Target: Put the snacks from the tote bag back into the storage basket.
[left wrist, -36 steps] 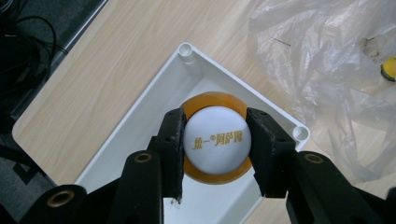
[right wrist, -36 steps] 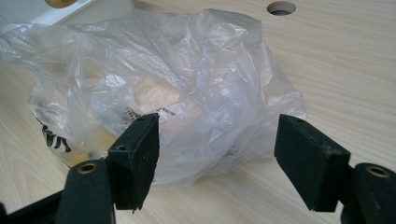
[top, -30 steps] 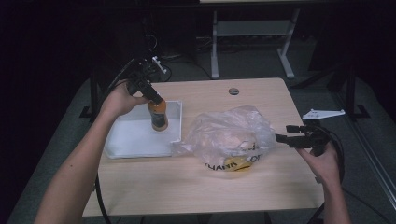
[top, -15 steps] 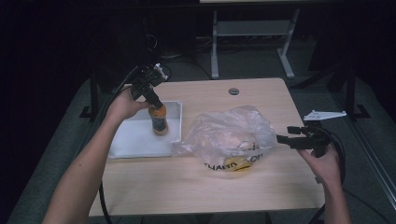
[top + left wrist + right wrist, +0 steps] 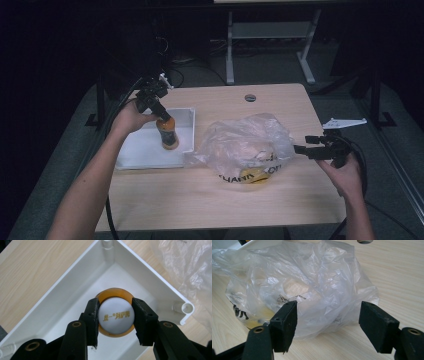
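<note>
Setting the white-capped amber plastic bottle [image 5: 115,312] upright into the shallow white plastic tray [image 5: 150,272].
Left gripper [image 5: 115,321] clamps its cap: lower straight near the tray's far corner, then release; right gripper [image 5: 328,323] gapes, empty.

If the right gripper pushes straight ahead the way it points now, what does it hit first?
Most likely the clear plastic bag: the right gripper has open jaws aimed at its crumpled near side, just above the table. Nothing else appears to stand between them, though the gap is hard to judge.
</note>
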Action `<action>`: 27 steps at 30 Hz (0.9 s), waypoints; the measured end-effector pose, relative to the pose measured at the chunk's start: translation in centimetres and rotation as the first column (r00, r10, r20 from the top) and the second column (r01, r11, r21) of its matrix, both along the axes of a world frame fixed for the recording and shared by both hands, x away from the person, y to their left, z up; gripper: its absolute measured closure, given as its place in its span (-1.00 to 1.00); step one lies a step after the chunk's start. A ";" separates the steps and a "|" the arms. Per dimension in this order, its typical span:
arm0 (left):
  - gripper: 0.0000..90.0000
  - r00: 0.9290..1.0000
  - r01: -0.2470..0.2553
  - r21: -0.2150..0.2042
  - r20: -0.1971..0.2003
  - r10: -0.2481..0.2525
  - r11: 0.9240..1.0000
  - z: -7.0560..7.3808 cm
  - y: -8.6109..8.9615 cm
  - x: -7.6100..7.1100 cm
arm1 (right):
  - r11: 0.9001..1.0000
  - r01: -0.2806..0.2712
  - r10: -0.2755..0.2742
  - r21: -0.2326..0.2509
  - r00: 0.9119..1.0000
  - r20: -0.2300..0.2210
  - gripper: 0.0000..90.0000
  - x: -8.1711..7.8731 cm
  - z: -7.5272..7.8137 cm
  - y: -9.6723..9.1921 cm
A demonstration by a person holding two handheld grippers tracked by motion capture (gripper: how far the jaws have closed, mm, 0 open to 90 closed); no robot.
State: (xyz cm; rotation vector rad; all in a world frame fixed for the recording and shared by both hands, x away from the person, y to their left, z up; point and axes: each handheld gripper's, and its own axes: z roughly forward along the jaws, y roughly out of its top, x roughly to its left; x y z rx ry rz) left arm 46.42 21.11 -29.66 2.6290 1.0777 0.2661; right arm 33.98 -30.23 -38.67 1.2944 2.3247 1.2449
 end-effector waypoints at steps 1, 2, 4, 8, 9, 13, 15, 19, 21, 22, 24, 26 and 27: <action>0.31 1.000 -0.004 -0.007 0.004 0.004 1.000 -0.1 0.1 -0.1 | 1.000 -0.006 0.006 -0.005 1.000 0.003 -0.32 0.1 -0.1 0.1; 0.31 1.000 -0.006 -0.015 0.009 0.006 1.000 -0.1 0.2 -0.2 | 1.000 -0.006 0.006 -0.006 1.000 -0.003 -0.32 0.1 -0.1 0.2; 0.31 1.000 0.000 -0.007 0.005 0.000 1.000 -0.1 0.2 -0.2 | 1.000 -0.010 0.010 -0.011 1.000 0.000 -0.32 0.1 -0.1 0.3; 0.31 1.000 0.011 -0.017 0.017 -0.011 1.000 -0.2 0.2 -0.4 | 1.000 -0.015 0.015 -0.007 1.000 0.007 -0.32 0.2 0.0 0.4; 0.31 1.000 0.009 -0.019 0.017 -0.009 1.000 -0.2 0.2 -0.4 | 1.000 -0.016 0.016 -0.009 1.000 0.008 -0.32 0.2 0.0 0.4; 0.31 1.000 0.018 -0.016 0.016 -0.018 1.000 -0.2 0.2 -0.4 | 1.000 -0.011 0.011 -0.009 1.000 0.008 -0.33 0.1 0.1 0.5; 0.30 1.000 0.026 -0.012 0.015 -0.026 1.000 -0.2 0.2 -0.4 | 1.000 -0.009 0.009 -0.006 1.000 0.007 -0.33 0.0 0.1 0.4; 0.12 0.999 0.035 -0.020 0.015 -0.035 0.999 -0.2 0.2 -0.5 | 1.000 -0.002 0.002 -0.009 1.000 0.002 -0.33 -0.1 0.2 0.4; 0.07 0.999 0.050 -0.026 0.016 -0.049 0.998 -0.2 0.2 -0.7 | 1.000 -0.001 0.001 -0.008 1.000 0.010 -0.33 -0.2 0.2 0.2; 0.07 0.999 0.050 -0.025 0.020 -0.049 0.998 -0.1 0.3 -0.8 | 1.000 -0.002 0.002 -0.008 1.000 0.010 -0.33 -0.2 0.2 0.2; 0.03 0.999 0.044 -0.042 0.031 -0.043 0.998 0.1 0.4 -0.9 | 1.000 0.002 -0.002 -0.003 1.000 0.002 -0.34 -0.1 0.2 0.3; -0.02 0.998 0.052 -0.044 0.038 -0.050 0.998 0.4 0.5 -1.1 | 1.000 -0.003 0.003 -0.007 1.000 0.008 -0.34 0.0 0.1 0.3; -0.02 0.998 0.047 -0.053 0.045 -0.045 0.997 0.5 0.5 -1.3 | 1.000 -0.004 0.004 -0.007 1.000 0.008 -0.34 0.1 0.1 0.3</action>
